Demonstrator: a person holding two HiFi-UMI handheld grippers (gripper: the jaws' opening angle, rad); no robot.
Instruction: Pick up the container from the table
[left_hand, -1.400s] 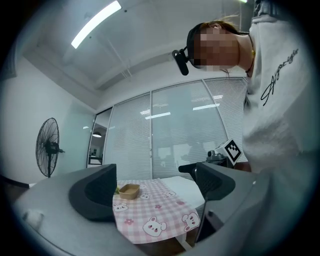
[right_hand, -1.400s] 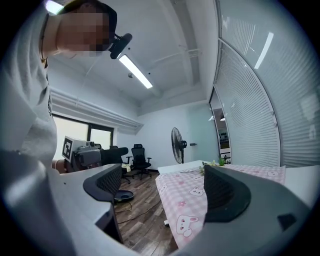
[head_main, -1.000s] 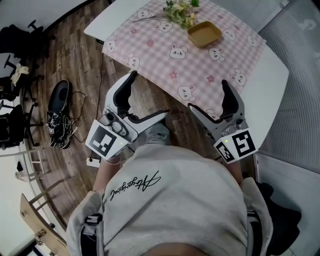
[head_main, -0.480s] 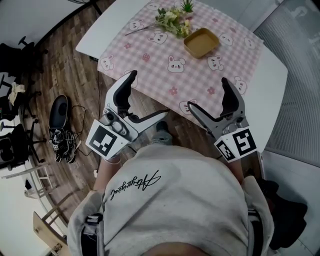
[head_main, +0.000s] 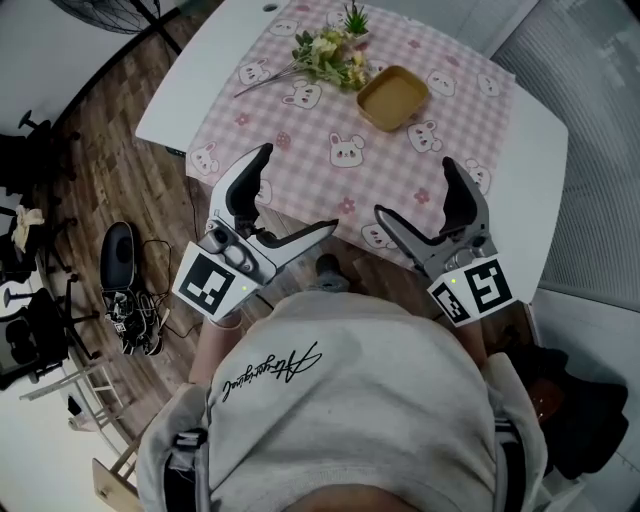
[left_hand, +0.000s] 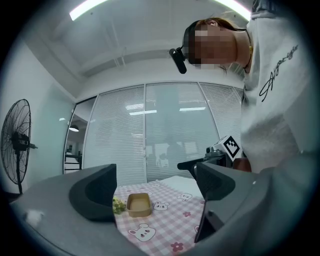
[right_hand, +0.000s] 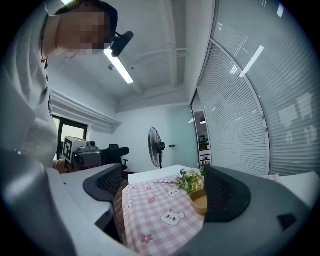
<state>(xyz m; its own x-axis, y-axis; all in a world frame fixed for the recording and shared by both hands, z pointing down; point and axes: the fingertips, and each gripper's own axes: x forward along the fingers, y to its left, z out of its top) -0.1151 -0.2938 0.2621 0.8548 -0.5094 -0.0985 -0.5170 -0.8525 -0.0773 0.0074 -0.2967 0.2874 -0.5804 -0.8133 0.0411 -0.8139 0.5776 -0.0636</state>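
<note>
A shallow tan container (head_main: 392, 98) rests on the pink checked cloth (head_main: 340, 150) toward the table's far side, next to a bunch of flowers (head_main: 330, 52). It also shows small between the jaws in the left gripper view, container (left_hand: 138, 204), and half hidden behind the right jaw in the right gripper view, container (right_hand: 198, 201). My left gripper (head_main: 297, 195) is open, held near the table's near edge. My right gripper (head_main: 413, 190) is open too, over the cloth's near edge. Both hold nothing and are well short of the container.
The white table (head_main: 540, 170) runs past the cloth on both sides. On the wooden floor at the left lie shoes (head_main: 122, 262) and cables. A standing fan (right_hand: 156, 145) and office chairs stand beyond the table. Slatted blinds (left_hand: 165, 135) line the far wall.
The table, container and flowers have drifted down and left in the head view, closer to the grippers. Both grippers stay open in the same pose.
</note>
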